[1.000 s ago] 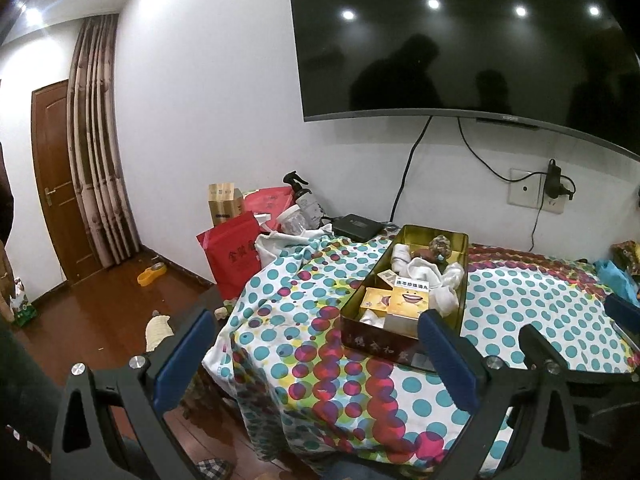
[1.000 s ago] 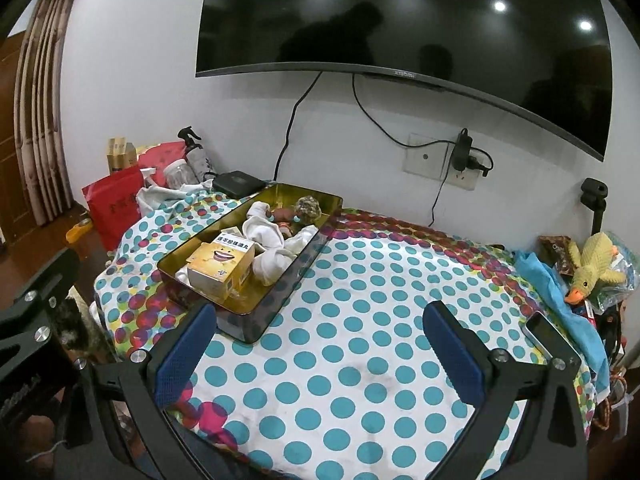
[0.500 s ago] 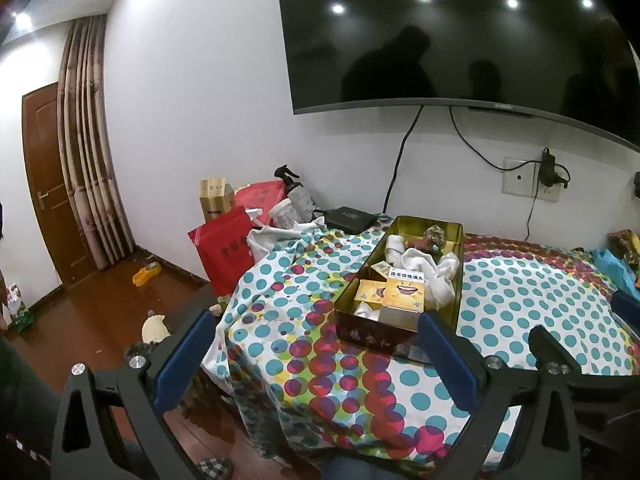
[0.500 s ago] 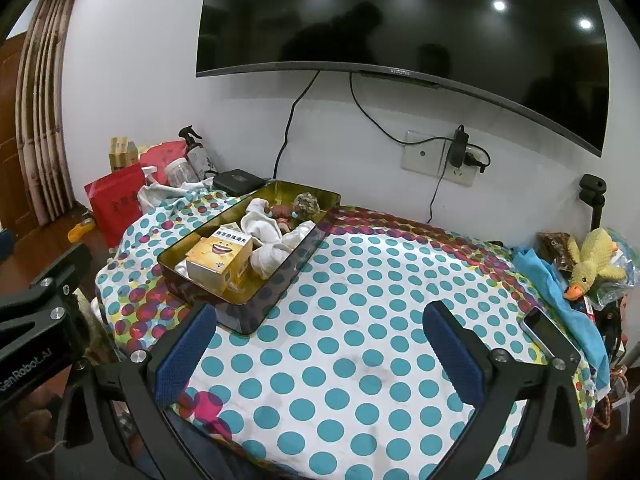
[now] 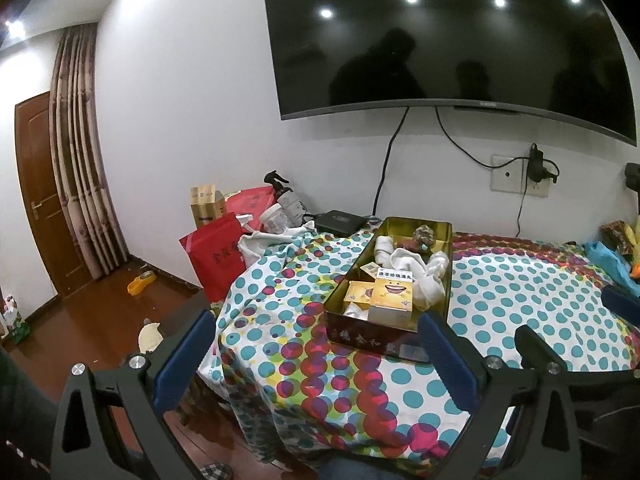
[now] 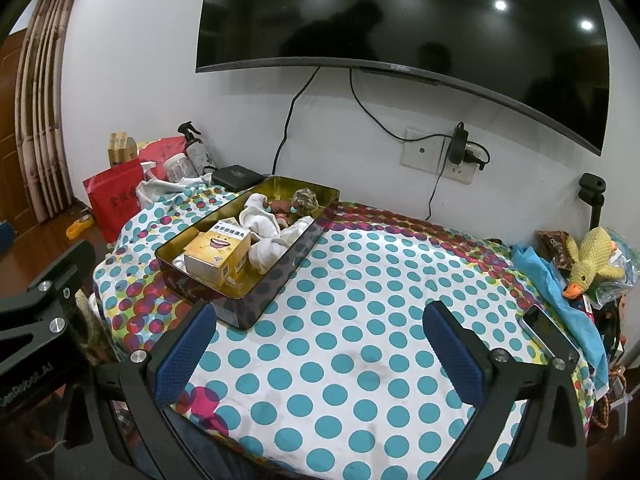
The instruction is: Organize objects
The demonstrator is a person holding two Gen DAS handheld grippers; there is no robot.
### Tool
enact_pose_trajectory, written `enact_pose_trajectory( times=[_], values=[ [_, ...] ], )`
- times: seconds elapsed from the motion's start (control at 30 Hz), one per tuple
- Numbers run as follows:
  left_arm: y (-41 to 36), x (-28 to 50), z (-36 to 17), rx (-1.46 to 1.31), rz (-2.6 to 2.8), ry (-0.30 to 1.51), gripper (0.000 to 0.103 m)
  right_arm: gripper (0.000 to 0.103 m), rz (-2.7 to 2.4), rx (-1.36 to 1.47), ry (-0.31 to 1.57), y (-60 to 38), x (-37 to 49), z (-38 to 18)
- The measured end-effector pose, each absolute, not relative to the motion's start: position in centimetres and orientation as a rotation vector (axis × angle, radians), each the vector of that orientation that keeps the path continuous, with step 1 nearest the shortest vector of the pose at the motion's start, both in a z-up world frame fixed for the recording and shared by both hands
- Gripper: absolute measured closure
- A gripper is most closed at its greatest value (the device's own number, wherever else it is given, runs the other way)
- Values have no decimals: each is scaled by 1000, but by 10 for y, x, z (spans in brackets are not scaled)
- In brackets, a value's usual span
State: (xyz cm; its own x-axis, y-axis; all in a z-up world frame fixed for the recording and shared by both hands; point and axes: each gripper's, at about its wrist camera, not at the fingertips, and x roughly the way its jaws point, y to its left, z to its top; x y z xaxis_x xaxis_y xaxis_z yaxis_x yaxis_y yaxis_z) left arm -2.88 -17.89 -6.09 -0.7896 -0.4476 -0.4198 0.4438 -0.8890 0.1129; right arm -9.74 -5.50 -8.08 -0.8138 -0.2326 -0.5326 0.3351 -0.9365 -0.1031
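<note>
Dotted tablecloth [image 6: 360, 312] covers the table beneath a wall-mounted television [image 6: 400, 12]. Open tin [image 6: 256, 300] with box and white cloths sits at its left. Left gripper [image 5: 316, 360] and right gripper [image 6: 316, 352] spread wide, holding nothing, touching nothing.

Bare polka-dot tablecloth [image 6: 360, 320] spreads right of the tin [image 6: 280, 280]; phone [image 6: 548, 332] and duck toy [image 6: 592, 260] crowd the right edge.
</note>
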Motion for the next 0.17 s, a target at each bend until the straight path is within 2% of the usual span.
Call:
enact_pose_trajectory(
  times=[0.17],
  values=[
    [-179, -31, -63, 645, -2603, 3, 0, 0, -2724, 766, 282, -50, -97, -83]
  ],
)
